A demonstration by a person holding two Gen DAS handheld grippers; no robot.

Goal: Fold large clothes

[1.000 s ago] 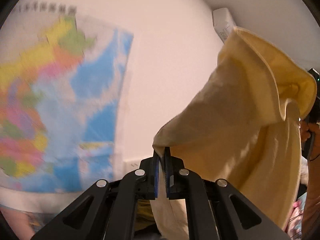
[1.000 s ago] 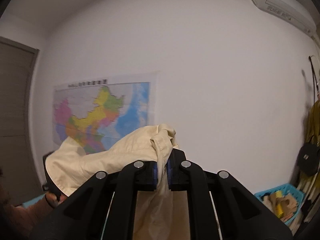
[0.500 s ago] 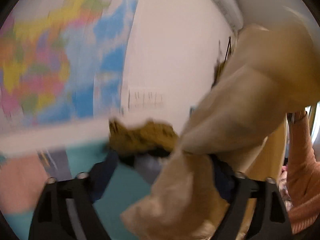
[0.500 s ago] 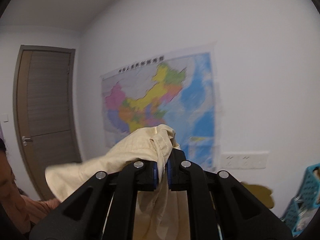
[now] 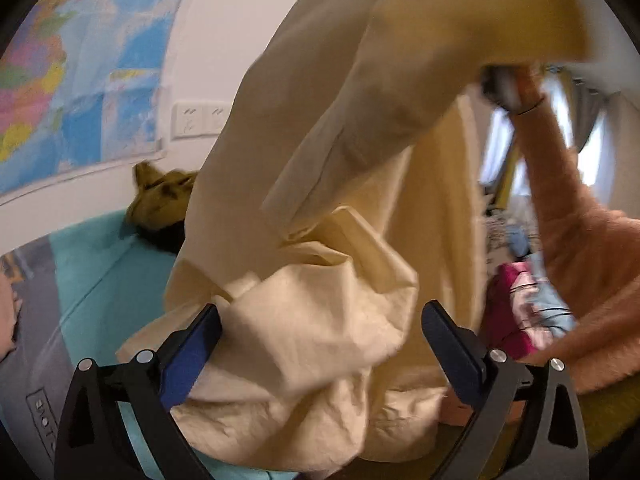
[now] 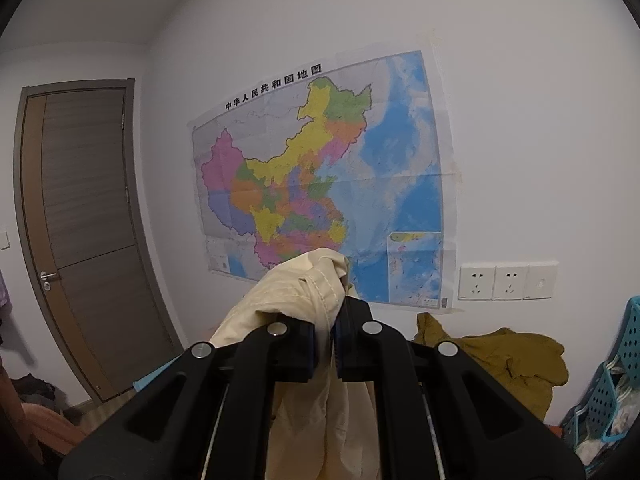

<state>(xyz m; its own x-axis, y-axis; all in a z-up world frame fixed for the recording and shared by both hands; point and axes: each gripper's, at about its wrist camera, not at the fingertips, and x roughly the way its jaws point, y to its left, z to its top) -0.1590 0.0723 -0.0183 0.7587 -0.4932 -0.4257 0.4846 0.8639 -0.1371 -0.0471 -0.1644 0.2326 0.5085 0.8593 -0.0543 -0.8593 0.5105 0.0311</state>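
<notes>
- The cream garment [image 5: 340, 184] hangs in the air above the teal surface [image 5: 86, 268], draped from the right claw [image 6: 325, 350] at one end down to the left claw [image 5: 320, 346].
- Right claw: jaws pinched tight on a bunched hem of the garment.
- Left claw: jaws opening, nearly at full spread; crumpled cloth lies between them, but the pads do not press it.
- Step in hand, by my reading: regripping to spread the garment before laying it flat.
- Next move calls for the left claw to find a clean edge or corner and close there, clear of the olive garment [image 6: 516, 356] by the wall.
</notes>
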